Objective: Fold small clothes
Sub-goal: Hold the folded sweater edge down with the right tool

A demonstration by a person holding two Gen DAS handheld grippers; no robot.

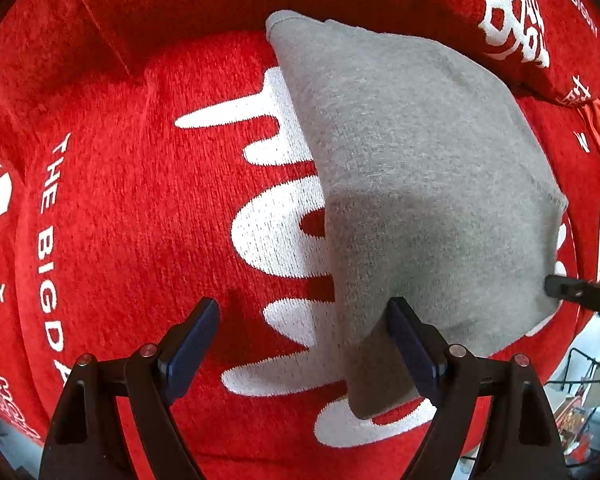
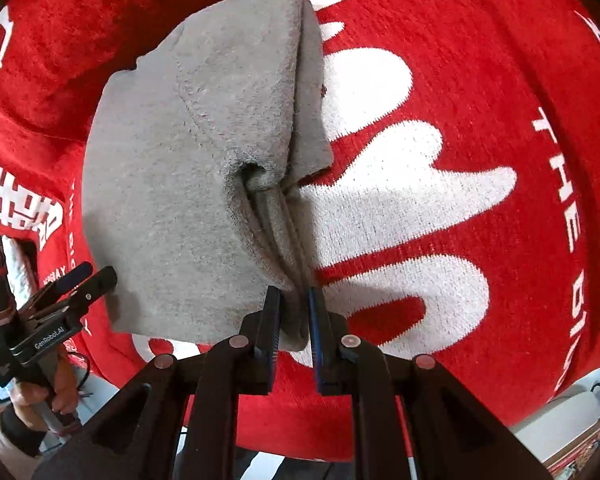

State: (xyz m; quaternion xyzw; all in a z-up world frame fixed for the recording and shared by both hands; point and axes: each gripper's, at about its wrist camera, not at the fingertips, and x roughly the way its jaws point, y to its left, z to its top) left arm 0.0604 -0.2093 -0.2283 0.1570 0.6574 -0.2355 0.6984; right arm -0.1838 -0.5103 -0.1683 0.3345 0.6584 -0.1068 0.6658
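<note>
- Left wrist view: grey garment (image 1: 412, 184) lying on the red cloth (image 1: 120, 208) with white lettering that covers the worktop, running from the far middle down to the near right.
- Left gripper (image 1: 306, 334) pointing straight down, jaws spread wide and holding nothing; right-hand finger (image 1: 410, 344) over the garment's near edge, left-hand finger over bare red cloth.
- Risk here: closing from this stance likely to catch only the thin near corner, or to pinch the red cloth along with it, dragging the cover and spoiling the fold.
- Right gripper (image 1: 580, 294) just showing at the right edge, at the garment's side.
- Right wrist view: right gripper (image 2: 294, 308) clamped on a bunched pleat of the grey garment (image 2: 188, 168), cloth squeezed into narrow ridges between the pads.
- Garment lifted and doubled there, fleecy inner side showing, far part resting on the red cloth (image 2: 480, 100).
- Risk: grip bites only a small gathered tuck, so a pull could slip the layers apart or leave a creased, uneven fold.
- Left gripper (image 2: 82, 278) at the near left, jaws apart, close beside the garment's left edge without gripping it; that edge hanging loose, so likely to sag or twist if the right side moves alone.
</note>
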